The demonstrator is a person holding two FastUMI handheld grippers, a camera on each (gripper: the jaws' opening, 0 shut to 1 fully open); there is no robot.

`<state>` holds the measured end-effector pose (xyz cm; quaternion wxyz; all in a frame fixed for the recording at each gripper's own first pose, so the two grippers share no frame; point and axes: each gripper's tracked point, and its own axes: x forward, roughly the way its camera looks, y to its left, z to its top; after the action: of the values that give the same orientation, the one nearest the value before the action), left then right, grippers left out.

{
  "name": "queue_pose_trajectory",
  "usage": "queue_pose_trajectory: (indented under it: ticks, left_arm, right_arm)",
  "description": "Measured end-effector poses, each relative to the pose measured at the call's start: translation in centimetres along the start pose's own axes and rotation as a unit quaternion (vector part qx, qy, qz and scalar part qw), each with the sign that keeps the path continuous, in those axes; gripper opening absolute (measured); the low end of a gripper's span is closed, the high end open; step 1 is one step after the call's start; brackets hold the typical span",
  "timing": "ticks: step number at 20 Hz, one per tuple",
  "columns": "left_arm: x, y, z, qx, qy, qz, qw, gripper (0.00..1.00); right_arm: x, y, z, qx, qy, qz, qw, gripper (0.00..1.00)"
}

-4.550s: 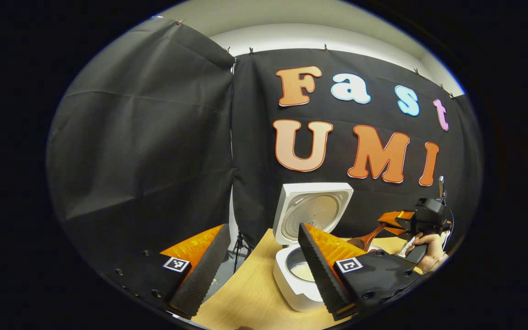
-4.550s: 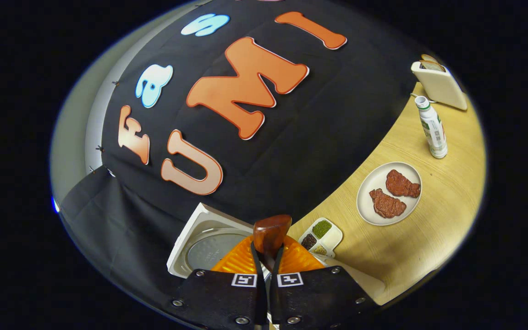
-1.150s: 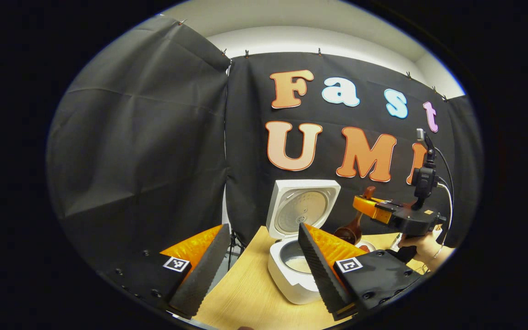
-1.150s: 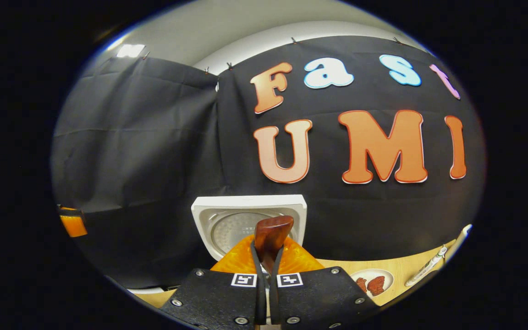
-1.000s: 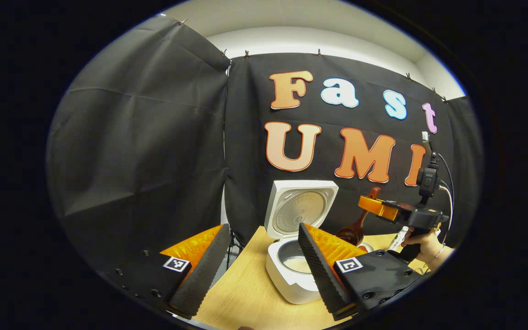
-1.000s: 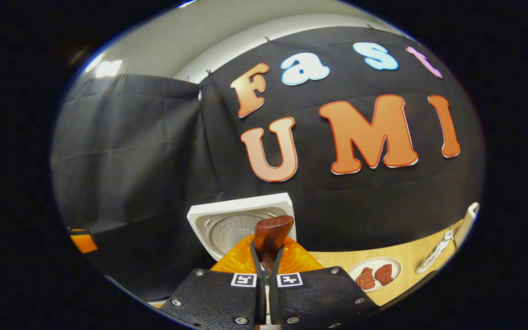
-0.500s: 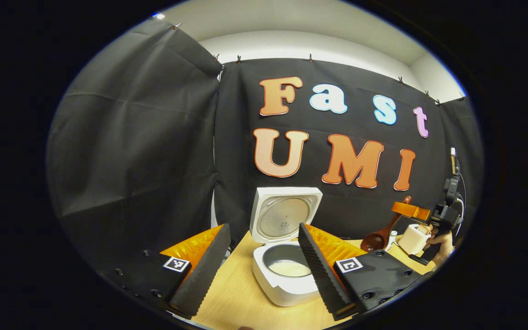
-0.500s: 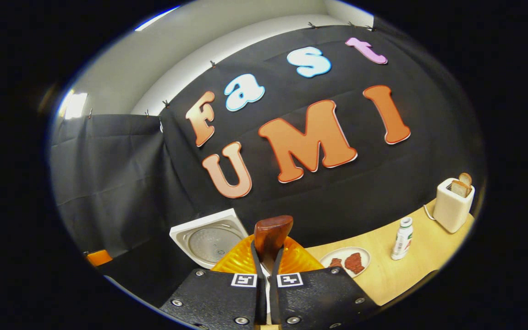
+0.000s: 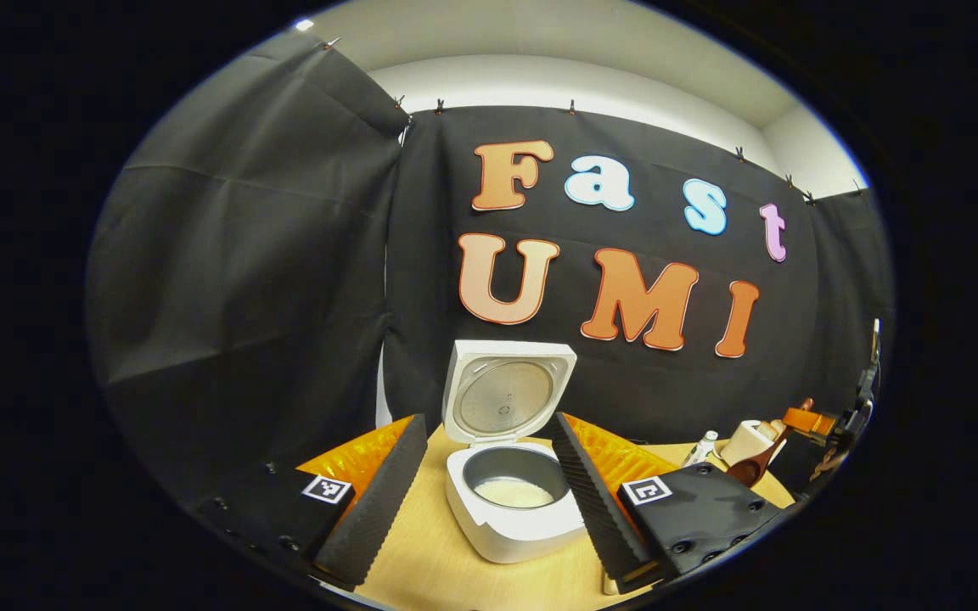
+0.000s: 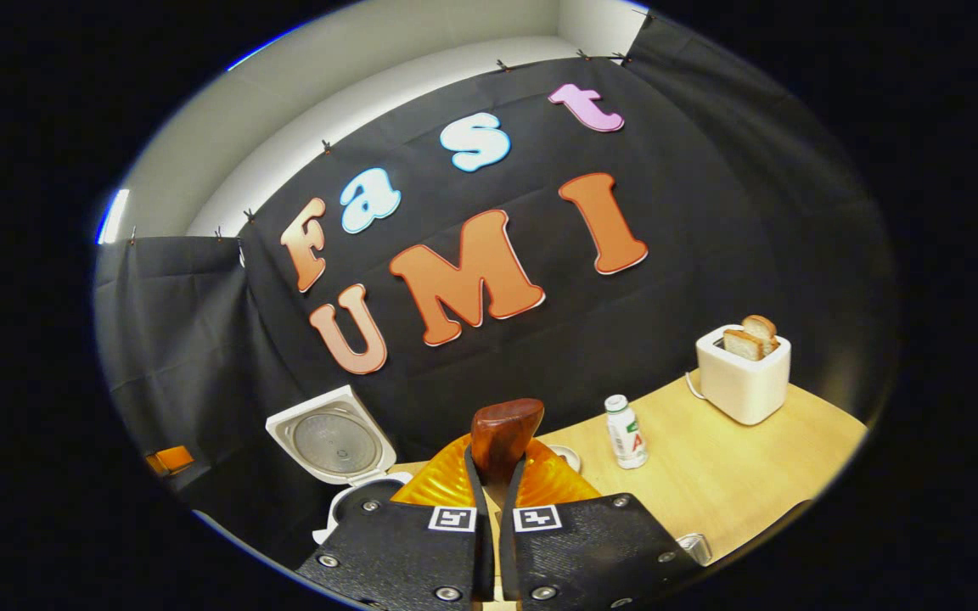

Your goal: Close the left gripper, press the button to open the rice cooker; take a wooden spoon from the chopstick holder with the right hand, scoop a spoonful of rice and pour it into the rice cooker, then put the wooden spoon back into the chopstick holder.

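Rice cooker (image 9: 513,501) sits lid-up on the bench (image 9: 421,568), rice inside; right claw (image 10: 496,462), pinching the wooden spoon (image 10: 502,433), has swung right, away from the cooker toward the toaster (image 10: 744,373); pouring looks done, return remains; left claw (image 9: 489,492) hangs spread.

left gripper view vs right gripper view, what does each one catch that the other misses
Left gripper view alone: the rice inside the cooker's pot, and the left hand-held gripper with its fingers spread wide.

Right gripper view alone: the two bread slices standing clearly in the toaster, and the right hand-held gripper clamped on the wooden spoon.

Shared: the open rice cooker, the bottle, the wooden table.
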<state>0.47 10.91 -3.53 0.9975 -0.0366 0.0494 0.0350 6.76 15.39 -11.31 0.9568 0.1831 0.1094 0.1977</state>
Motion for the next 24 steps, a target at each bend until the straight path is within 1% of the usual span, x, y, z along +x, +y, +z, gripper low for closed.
queue_pose_trajectory:
  ticks: [4,6,9,12,15,17,20,22,24]
  left_arm:
    - [0.0,-0.3,-0.1,0.011,0.002,0.007,1.0,1.0]
    - [0.0,-1.1,-0.3,0.012,0.006,0.001,1.0,1.0]
    - [-0.2,-1.7,-0.2,0.014,0.006,-0.001,1.0,1.0]
    - [-0.6,-2.6,-0.1,0.023,0.005,-0.003,1.0,1.0]
    - [-1.1,-2.5,0.0,0.033,0.004,0.012,0.999,1.0]
    - [-1.4,-2.8,-0.2,0.033,0.006,0.013,0.999,1.0]
    - [-2.0,-2.3,-0.5,0.035,0.011,0.022,0.999,1.0]
    - [-2.4,-2.0,-0.6,0.035,0.013,0.028,0.999,1.0]
    - [-2.8,-1.7,-0.6,0.037,0.013,0.033,0.999,1.0]
  right_arm:
    - [-2.5,-5.2,0.4,0.016,-0.009,-0.039,0.999,0.02]
    - [-3.6,-7.9,-0.1,0.01,-0.005,-0.061,0.998,0.02]
    - [-4.7,-11.0,-2.2,0.019,0.013,-0.086,0.996,0.02]
    - [-4.8,-13.3,-4.8,0.034,0.031,-0.106,0.993,0.02]
    - [-4.2,-14.8,-7.4,0.047,0.051,-0.117,0.991,0.02]
    - [-3.8,-15.5,-8.9,0.048,0.064,-0.123,0.989,0.02]
    - [-3.1,-15.9,-10.5,0.056,0.071,-0.119,0.989,0.02]
    - [-2.7,-16.6,-11.7,0.066,0.074,-0.123,0.987,0.02]
    - [-2.6,-17.3,-11.9,0.074,0.068,-0.131,0.986,0.02]
